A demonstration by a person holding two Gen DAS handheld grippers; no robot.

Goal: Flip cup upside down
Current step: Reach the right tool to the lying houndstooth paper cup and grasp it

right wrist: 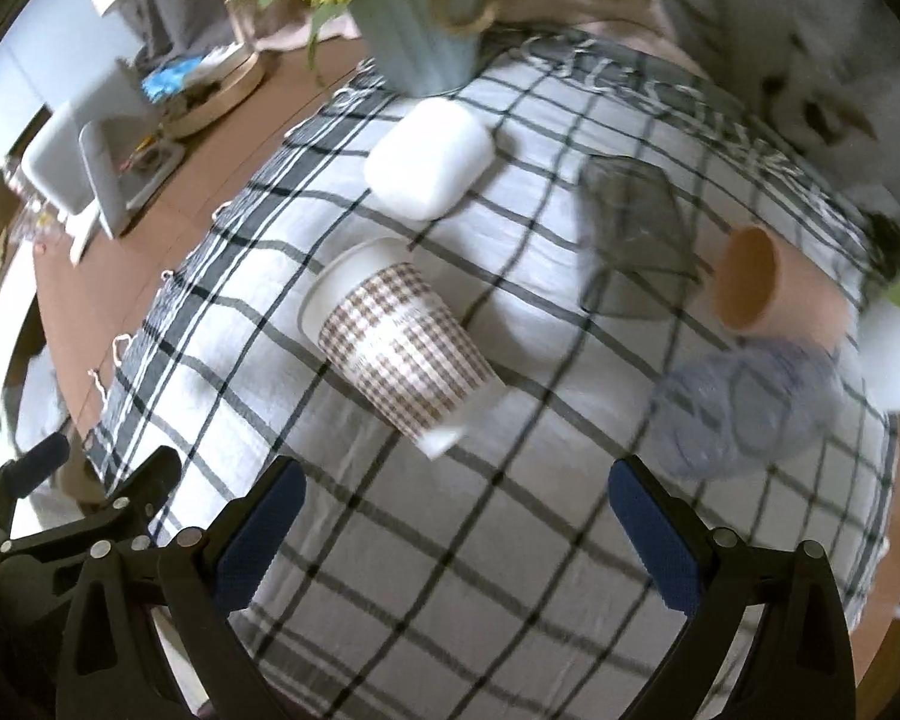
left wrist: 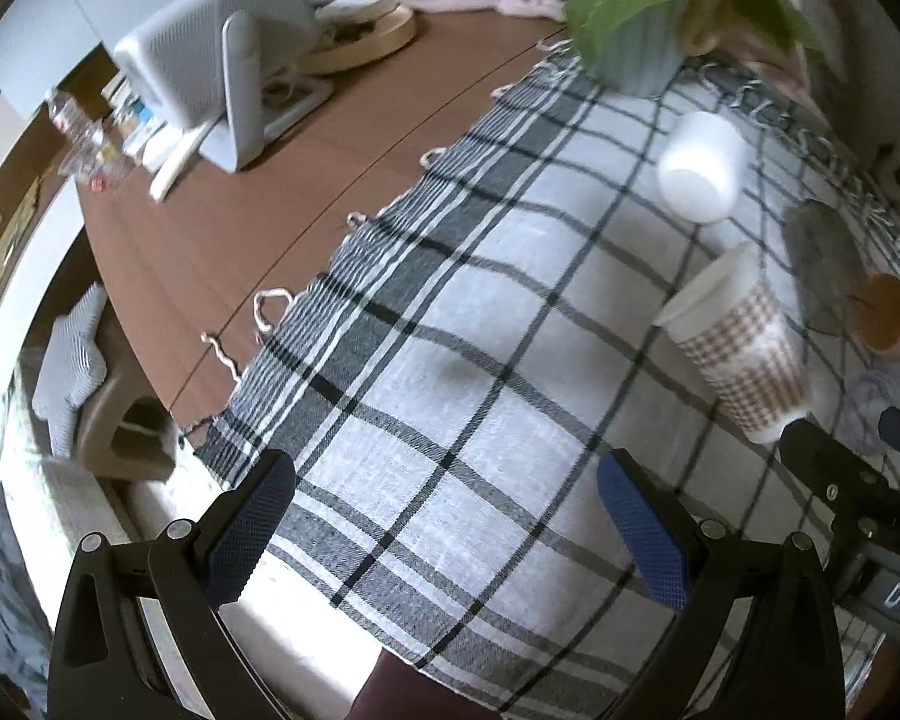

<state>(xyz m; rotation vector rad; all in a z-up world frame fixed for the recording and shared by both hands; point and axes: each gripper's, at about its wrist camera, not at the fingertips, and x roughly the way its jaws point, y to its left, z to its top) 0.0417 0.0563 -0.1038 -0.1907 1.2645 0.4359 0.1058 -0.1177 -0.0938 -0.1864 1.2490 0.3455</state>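
Note:
A paper cup with a brown houndstooth pattern (right wrist: 399,345) lies on its side on the plaid cloth, its white rim toward the upper left, just ahead of my right gripper (right wrist: 453,534). That gripper is open and empty. The cup also shows at the right of the left wrist view (left wrist: 741,354). My left gripper (left wrist: 447,528) is open and empty over bare cloth, well to the left of the cup. The right gripper's fingers (left wrist: 834,468) reach in beside the cup's base in that view.
A white cup (right wrist: 429,162), a grey glass (right wrist: 636,222), an orange cup (right wrist: 768,282) and a bluish glass (right wrist: 744,405) lie on the plaid cloth (right wrist: 450,570). A pale blue vase with a sunflower (right wrist: 420,30) stands behind. A white stand (left wrist: 222,54) and clutter sit on the brown table (left wrist: 210,228).

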